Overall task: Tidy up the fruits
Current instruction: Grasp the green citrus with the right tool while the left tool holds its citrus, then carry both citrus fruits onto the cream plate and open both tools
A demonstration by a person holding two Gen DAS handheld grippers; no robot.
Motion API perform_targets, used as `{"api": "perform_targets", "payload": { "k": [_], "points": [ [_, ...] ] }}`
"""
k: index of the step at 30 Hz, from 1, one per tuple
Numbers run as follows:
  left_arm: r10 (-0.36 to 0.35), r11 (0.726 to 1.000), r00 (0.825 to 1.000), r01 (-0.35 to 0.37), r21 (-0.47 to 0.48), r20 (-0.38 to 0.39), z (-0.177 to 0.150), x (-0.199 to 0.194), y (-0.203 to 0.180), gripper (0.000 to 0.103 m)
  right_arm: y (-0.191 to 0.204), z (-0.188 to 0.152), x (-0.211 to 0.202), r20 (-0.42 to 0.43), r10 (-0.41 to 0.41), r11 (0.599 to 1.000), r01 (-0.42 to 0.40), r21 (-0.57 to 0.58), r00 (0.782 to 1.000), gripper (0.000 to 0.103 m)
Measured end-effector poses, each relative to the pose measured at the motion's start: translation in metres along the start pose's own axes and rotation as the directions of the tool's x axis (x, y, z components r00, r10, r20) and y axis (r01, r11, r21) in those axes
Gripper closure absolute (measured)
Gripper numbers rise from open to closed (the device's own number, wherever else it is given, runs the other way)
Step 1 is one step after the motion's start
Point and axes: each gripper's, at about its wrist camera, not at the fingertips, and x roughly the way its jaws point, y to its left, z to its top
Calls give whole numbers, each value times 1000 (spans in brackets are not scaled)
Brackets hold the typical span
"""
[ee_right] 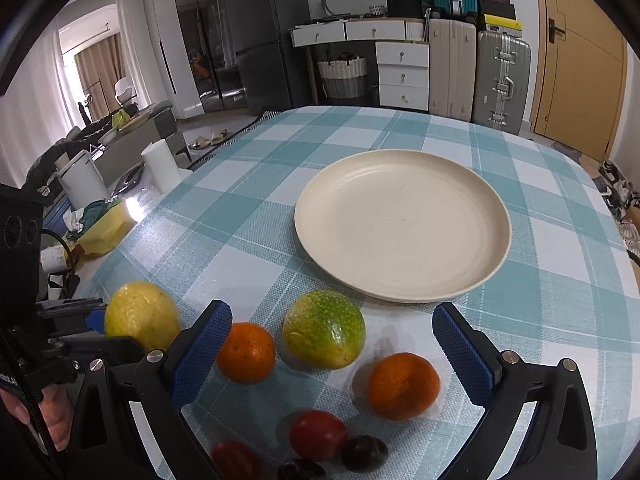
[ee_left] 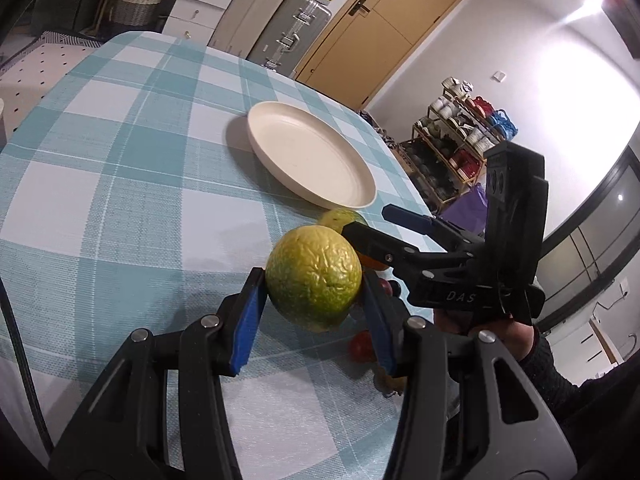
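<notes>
The left gripper (ee_left: 314, 292) clamps a yellow-green fruit (ee_left: 313, 279) above the desk (ee_left: 120, 184), while the right gripper (ee_right: 332, 344) gapes wide, empty, over oranges (ee_right: 403, 385).

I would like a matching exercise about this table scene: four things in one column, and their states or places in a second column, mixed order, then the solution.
Things:
1. left gripper
2. right gripper
3. cream plate
4. two oranges

States or places:
A. holds no fruit, beyond the fruits on the checked cloth
B. open, above the fruits
C. lying on the cloth near the green-yellow fruit
D. shut on a wrinkled green-yellow fruit

Pairs: 1-D, 2-B, 3-A, 4-C
</notes>
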Motion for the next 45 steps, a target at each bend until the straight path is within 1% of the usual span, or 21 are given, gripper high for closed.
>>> {"api": "perform_targets", "payload": {
  "k": [2, 4, 6, 11, 13, 14, 16, 18, 20, 22, 23, 24, 28, 32, 35, 39, 45],
  "points": [
    [9, 1000, 1000, -9, -1, 2, 0, -1, 1, 58, -1, 0, 4, -11, 2, 1000, -2, 3, 1000, 1],
    [13, 1000, 1000, -13, 0, 3, 1, -2, 2, 58, -1, 1, 5, -15, 10, 1000, -10, 7, 1000, 4],
    [22, 1000, 1000, -22, 0, 0, 1, -1, 3, 58, -2, 1, 8, -24, 17, 1000, -17, 9, 1000, 12],
    [25, 1000, 1000, -25, -17, -3, 1, 0, 4, 58, -2, 2, 12, -46, 28, 1000, -28, 8, 999, 17],
    [26, 1000, 1000, -26, -17, -7, 1, 2, 4, 58, -1, 2, 13, -53, 27, 1000, -27, 4, 998, 20],
    [29, 999, 1000, -29, -15, -9, 1, 3, 3, 58, -1, 3, 14, -60, 27, 1000, -27, 3, 998, 23],
    [30, 999, 999, -30, -12, -16, 0, 5, 2, 58, -2, 4, 19, -86, 39, 999, -38, 11, 996, 24],
    [32, 999, 999, -32, -11, -19, 1, 7, 2, 58, -2, 6, 26, -134, 66, 998, -64, 18, 989, 27],
    [30, 999, 999, -30, -16, -21, 1, 8, 2, 58, -1, 8, 30, -155, 60, 998, -59, 10, 986, 28],
    [32, 999, 999, -32, -16, -23, 0, 9, 1, 58, 1, 12, 32, -172, 60, 998, -60, 5, 983, 41],
    [31, 999, 999, -32, -16, -24, 0, 10, 1, 58, 1, 13, 33, -175, 60, 998, -60, 3, 983, 51],
    [32, 999, 999, -33, -16, -24, 0, 10, 1, 58, 2, 14, 34, -180, 46, 999, -48, -4, 983, 53],
    [36, 999, 999, -37, -18, -26, 1, 10, 2, 58, 0, 14, 35, -182, 53, 999, -51, 15, 982, 53],
    [38, 999, 999, -38, -17, -27, 1, 11, 1, 58, -8, 11, 32, -166, 86, 995, -75, 69, 982, 54],
    [36, 999, 999, -37, -17, -26, 1, 11, -1, 58, -12, 9, 26, -134, 111, 990, -98, 99, 985, 54],
    [37, 999, 999, -37, -3, -14, 5, 10, -5, 58, -15, 7, 17, -97, 123, 987, -112, 114, 988, 54],
    [47, 999, 999, -47, -3, 4, 18, 15, -11, 58, -18, 10, 0, -28, 142, 984, -138, 114, 989, 54]
  ]
}}
